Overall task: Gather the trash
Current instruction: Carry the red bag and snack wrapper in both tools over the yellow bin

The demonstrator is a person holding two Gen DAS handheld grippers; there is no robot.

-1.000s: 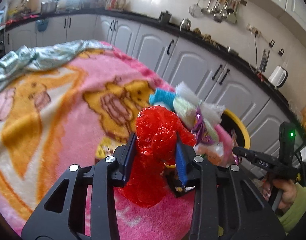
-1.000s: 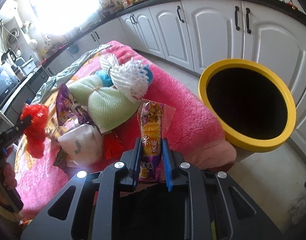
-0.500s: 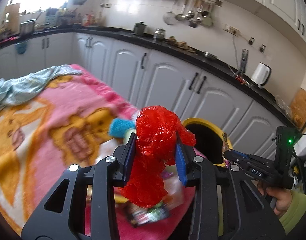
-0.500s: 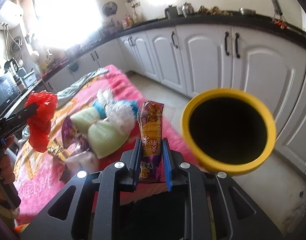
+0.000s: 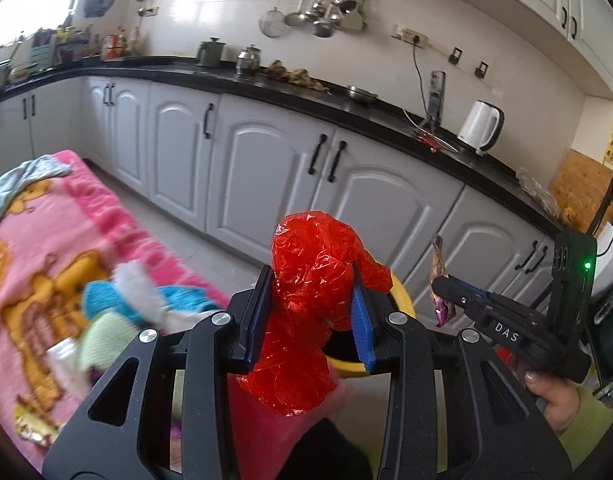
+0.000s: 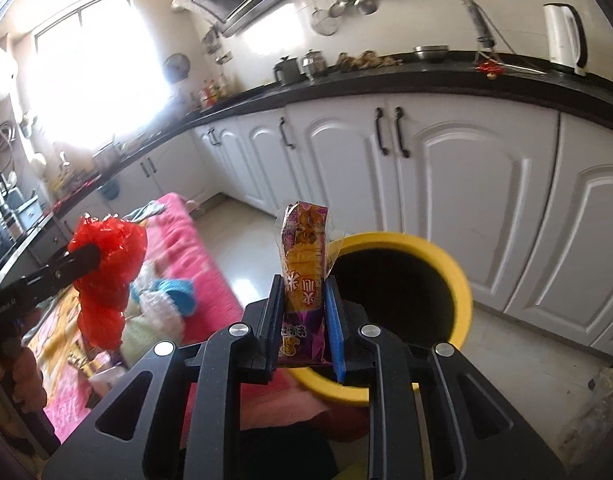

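Both tools are now raised clear of the blanket (image 5: 46,232): left tool (image 5: 312,320) clamped on red plastic (image 5: 306,312), right tool (image 6: 304,316) clamped on snack wrapper (image 6: 304,264) by the yellow bin (image 6: 462,280).

Crumpled red plastic bag (image 5: 312,300) is pinched up in the air, bulging and dangling. The orange-and-purple snack wrapper (image 6: 304,280) stands upright, held just beside the yellow bin (image 6: 460,280), whose mouth gapes dark.

Both wrist views face the yellow bin (image 6: 458,280) closely, sharing it.
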